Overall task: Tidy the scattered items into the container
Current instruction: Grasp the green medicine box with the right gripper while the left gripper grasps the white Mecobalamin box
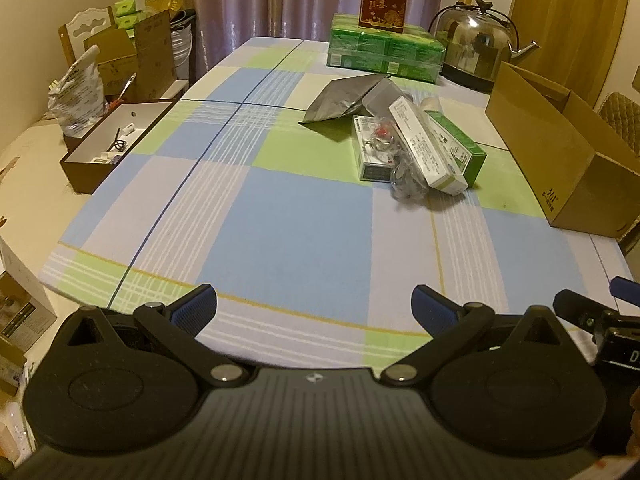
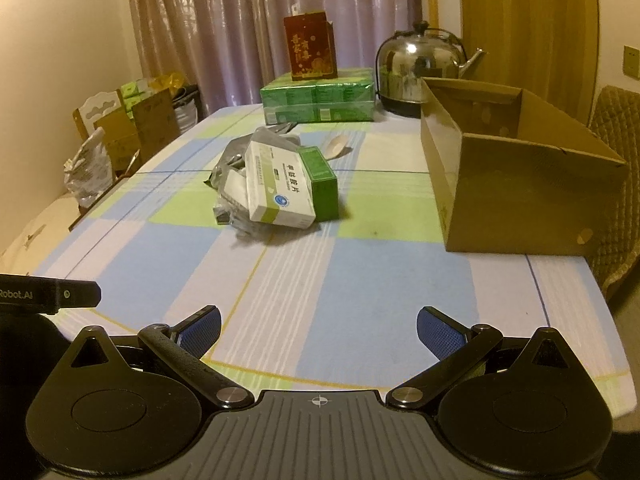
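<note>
Medicine boxes lie well ahead of both spread tools.

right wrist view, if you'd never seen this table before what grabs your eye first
The pile of scattered items mid-table stands out first: a white medicine box lying tilted across a green box, with a grey foil pouch behind them. Right of the pile sits the large open cardboard box, at the table's edge. At the far end, a shiny steel kettle stands beside a green wrapped pack topped by a red box.
</note>
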`<state>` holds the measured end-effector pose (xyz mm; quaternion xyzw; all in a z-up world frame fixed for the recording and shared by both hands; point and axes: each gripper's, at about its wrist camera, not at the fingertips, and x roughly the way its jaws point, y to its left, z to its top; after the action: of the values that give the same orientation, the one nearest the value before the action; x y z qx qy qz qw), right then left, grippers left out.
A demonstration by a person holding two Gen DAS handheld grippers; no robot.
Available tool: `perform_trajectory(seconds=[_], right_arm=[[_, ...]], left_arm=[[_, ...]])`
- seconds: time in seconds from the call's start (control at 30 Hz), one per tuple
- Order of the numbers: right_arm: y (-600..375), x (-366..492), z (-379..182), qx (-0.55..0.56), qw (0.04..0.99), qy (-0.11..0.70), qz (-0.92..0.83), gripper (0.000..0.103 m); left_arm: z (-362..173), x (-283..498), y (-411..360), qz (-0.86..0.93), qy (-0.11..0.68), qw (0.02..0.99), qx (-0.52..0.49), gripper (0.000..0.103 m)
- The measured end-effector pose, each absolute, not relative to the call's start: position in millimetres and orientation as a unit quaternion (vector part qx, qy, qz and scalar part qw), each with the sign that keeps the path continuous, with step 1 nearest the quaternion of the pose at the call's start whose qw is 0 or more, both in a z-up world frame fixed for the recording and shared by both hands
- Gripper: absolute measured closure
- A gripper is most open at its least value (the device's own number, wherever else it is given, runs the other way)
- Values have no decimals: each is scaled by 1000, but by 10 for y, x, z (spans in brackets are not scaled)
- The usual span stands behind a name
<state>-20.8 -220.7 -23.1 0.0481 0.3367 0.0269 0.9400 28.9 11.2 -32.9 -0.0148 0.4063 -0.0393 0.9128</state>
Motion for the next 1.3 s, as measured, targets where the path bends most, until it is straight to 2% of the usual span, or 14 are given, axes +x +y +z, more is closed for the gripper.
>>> perform_trajectory(seconds=[0.8,0.83,0.87,1.03,1.13,1.2,1.27,1.3], right_arm=[[-2375,1380,-287,13,937,339,79,2],[-2376,1438,-307,10,937,340,83,7],[-2379,1503,-331,7,935,343,89,17],[-2406,1813,-450,3,931,353,95,40],[-2420,1946,-498,-1,929,357,97,48],[-2419,2017,-522,-2,927,361,100,57],[-2415,2075,-542,-1,924,368,103,75],[-2410,2093,-540,0,923,370,103,75]], left_arm=[[-408,1437,-112,-105,378,919,36,1],[-425,1473,-137,-108,378,919,39,1],[-444,1509,-160,-111,377,918,42,1],[-526,1621,-224,-115,380,917,42,1],[-558,1642,-221,-113,380,917,37,1],[-574,1646,-222,-114,381,917,34,1],[-581,1638,-229,-117,377,918,33,1],[-582,1631,-238,-118,374,919,36,2]])
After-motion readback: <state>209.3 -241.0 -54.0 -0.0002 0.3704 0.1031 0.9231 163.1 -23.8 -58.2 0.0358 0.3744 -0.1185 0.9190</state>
